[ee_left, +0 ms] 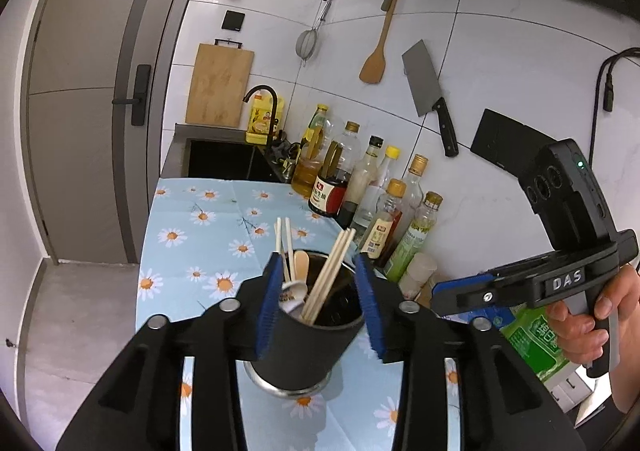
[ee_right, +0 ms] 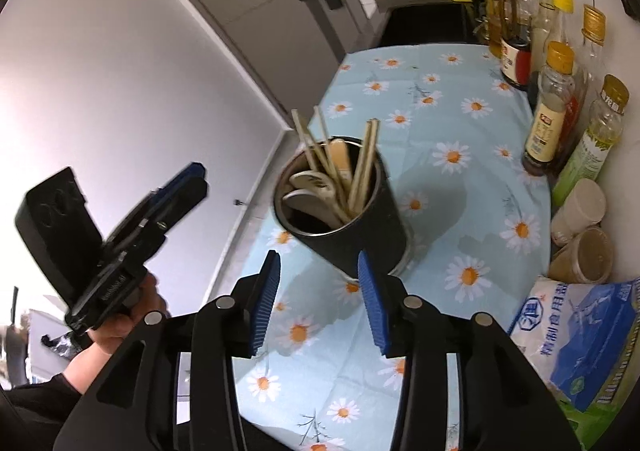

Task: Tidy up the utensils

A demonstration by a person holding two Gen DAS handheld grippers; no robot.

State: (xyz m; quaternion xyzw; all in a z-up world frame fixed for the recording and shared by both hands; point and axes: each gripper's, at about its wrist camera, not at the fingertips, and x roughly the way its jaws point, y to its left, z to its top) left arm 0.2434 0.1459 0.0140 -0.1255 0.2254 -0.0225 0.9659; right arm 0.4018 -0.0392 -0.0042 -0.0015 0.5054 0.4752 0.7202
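A black utensil holder (ee_left: 304, 347) stands on the daisy-print cloth (ee_left: 208, 227), holding wooden chopsticks (ee_left: 326, 279), a small wooden spatula (ee_left: 301, 263) and white spoons (ee_left: 294, 291). My left gripper (ee_left: 320, 307) is open with its blue pads on either side of the holder's rim, not pressing it. In the right wrist view the holder (ee_right: 352, 211) stands just beyond my right gripper (ee_right: 320, 303), which is open and empty. The right gripper also shows at the right of the left wrist view (ee_left: 464, 291), the left one at the left of the right wrist view (ee_right: 176, 187).
Several oil and sauce bottles (ee_left: 360, 187) line the wall. Two small jars (ee_right: 580, 235) and a salt bag (ee_right: 576, 351) sit at the right. A sink (ee_left: 224, 159) with a black tap lies beyond the cloth. A cleaver (ee_left: 428, 91) and spatula (ee_left: 376, 51) hang on the tiles.
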